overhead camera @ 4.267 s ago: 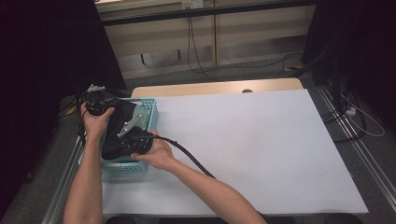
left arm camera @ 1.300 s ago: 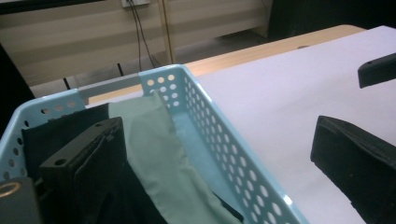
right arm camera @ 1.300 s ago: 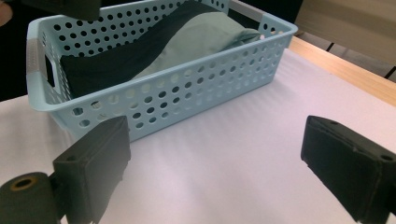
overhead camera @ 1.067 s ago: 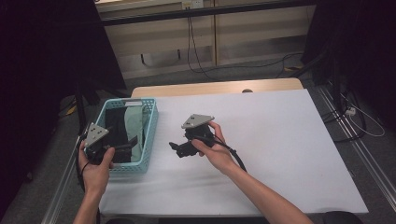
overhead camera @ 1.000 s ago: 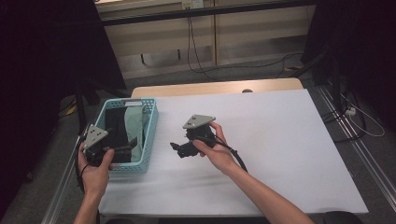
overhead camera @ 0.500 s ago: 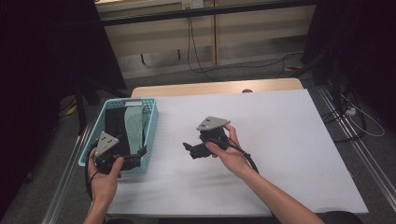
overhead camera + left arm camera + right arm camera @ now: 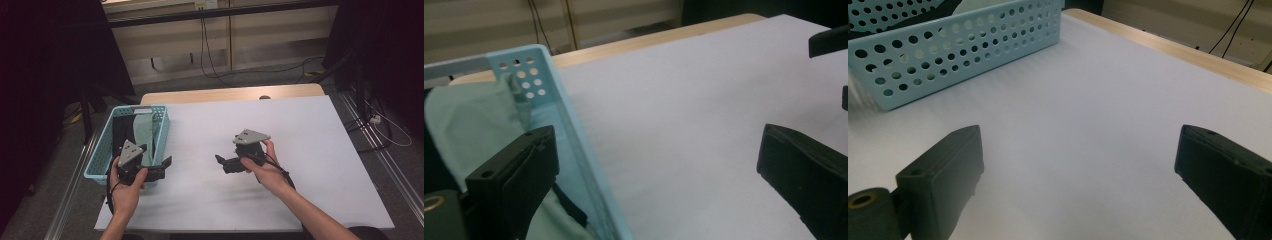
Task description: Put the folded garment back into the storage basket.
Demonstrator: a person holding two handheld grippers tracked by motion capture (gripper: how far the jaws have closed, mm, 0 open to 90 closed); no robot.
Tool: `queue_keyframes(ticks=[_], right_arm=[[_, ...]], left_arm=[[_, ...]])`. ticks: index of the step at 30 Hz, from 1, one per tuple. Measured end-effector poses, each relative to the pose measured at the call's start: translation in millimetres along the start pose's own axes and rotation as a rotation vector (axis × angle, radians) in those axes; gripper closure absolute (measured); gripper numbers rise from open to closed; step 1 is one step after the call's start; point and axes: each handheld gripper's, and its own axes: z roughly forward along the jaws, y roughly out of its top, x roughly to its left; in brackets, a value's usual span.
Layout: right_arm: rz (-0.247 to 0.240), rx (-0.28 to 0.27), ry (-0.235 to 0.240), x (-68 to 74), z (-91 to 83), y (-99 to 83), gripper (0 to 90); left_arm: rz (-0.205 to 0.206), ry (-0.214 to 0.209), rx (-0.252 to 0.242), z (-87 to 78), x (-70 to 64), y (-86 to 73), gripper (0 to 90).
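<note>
A: We start at the left hand-held gripper (image 7: 162, 168). Its jaws stand spread wide with nothing between them. In its own view one jaw sits over the basket (image 7: 569, 130) and the other over the bare desk (image 7: 684, 110), so it straddles the basket's near right wall.

B: Agreed. From above we see the left hand (image 7: 126, 187) holding it at the basket's (image 7: 102, 155) near right corner, jaws pointing right, grey plate on top.

A: And the right hand-held gripper (image 7: 220, 161)?

B: Also spread, also holding nothing. We see it over the middle of the desk (image 7: 310, 130), well apart from the basket, jaws pointing left toward it. The right hand (image 7: 265, 167) grips it from behind, and a cable trails back along the forearm.

A: In its own view we see only white desk (image 7: 1088, 100) between the jaws, and the basket's (image 7: 948, 45) holed wall farther off at upper left.

B: Now the basket itself. It is light blue, at the desk's left edge, long side running away from us.

A: Inside it we see a pale green cloth (image 7: 150, 135) on the right and a black cloth (image 7: 120, 137) on the left. The left gripper view shows the green cloth (image 7: 469, 125) lying against the inner wall.

B: The two hand-held grippers face each other, well apart.
</note>
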Motion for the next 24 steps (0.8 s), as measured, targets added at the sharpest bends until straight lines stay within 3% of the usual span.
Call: queue_keyframes(ticks=[5,14,24], right_arm=[[0.017,-0.002,-0.035,-8.5,-15.0,-11.8,5.3],[0.038,-0.011,-0.090,-20.3,-40.3,-30.6,6.5],[0.099,-0.008,-0.154,-32.4,-68.8,-53.5,3.9]], left_arm=[[0.006,0.017,0.003,3.9,-6.9,-4.3,3.5],[0.003,0.000,0.015,6.0,-10.4,-8.5,3.5],[0.014,-0.048,0.023,9.8,-24.2,-14.6,3.4]])
